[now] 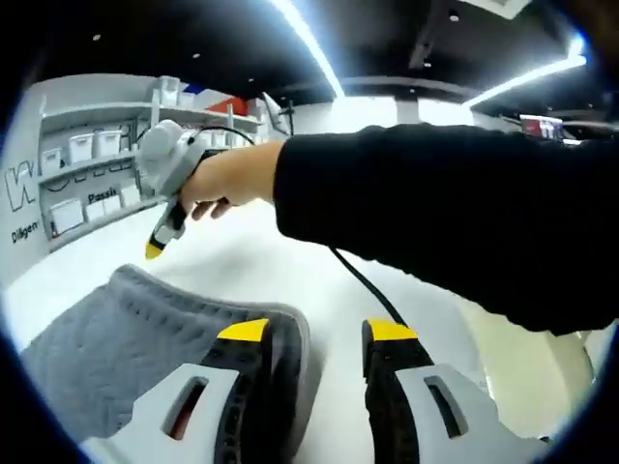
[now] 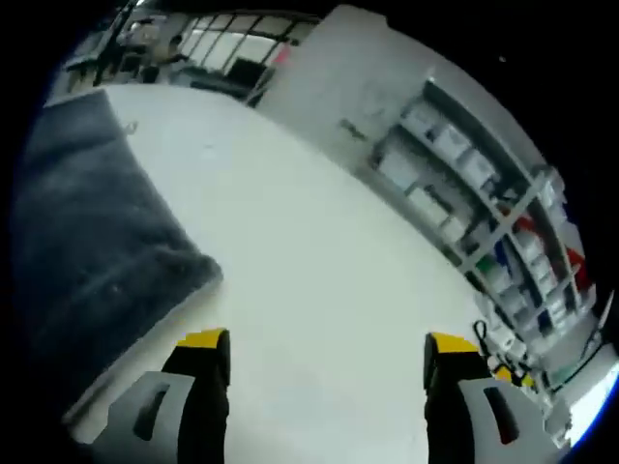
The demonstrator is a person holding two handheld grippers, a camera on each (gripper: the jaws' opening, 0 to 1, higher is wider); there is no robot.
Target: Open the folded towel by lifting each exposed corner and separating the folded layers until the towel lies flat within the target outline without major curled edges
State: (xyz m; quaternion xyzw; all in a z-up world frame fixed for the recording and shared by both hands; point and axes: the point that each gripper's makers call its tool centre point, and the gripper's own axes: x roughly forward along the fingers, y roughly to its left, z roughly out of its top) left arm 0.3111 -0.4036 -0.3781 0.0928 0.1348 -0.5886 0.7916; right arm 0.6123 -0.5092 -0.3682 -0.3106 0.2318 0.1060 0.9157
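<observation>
The grey quilted towel (image 1: 116, 338) lies folded on the white table (image 1: 261, 261), filling the lower left of the left gripper view. My left gripper (image 1: 317, 333) stands open low over its rounded corner, the left jaw over the cloth and the right jaw over bare table. A hand holds my right gripper (image 1: 155, 246) above the table beyond the towel, its yellow tip pointing down. In the right gripper view the towel (image 2: 87, 242) looks dark grey at the left. There the right gripper (image 2: 327, 340) is wide open over the bare table (image 2: 319, 242), just off the towel's corner.
A black sleeve (image 1: 455, 213) crosses the left gripper view, and a black cable (image 1: 363, 285) trails over the table beneath it. Shelves with white bins (image 1: 87, 164) line the far wall and appear as shelving (image 2: 464, 193) in the right gripper view.
</observation>
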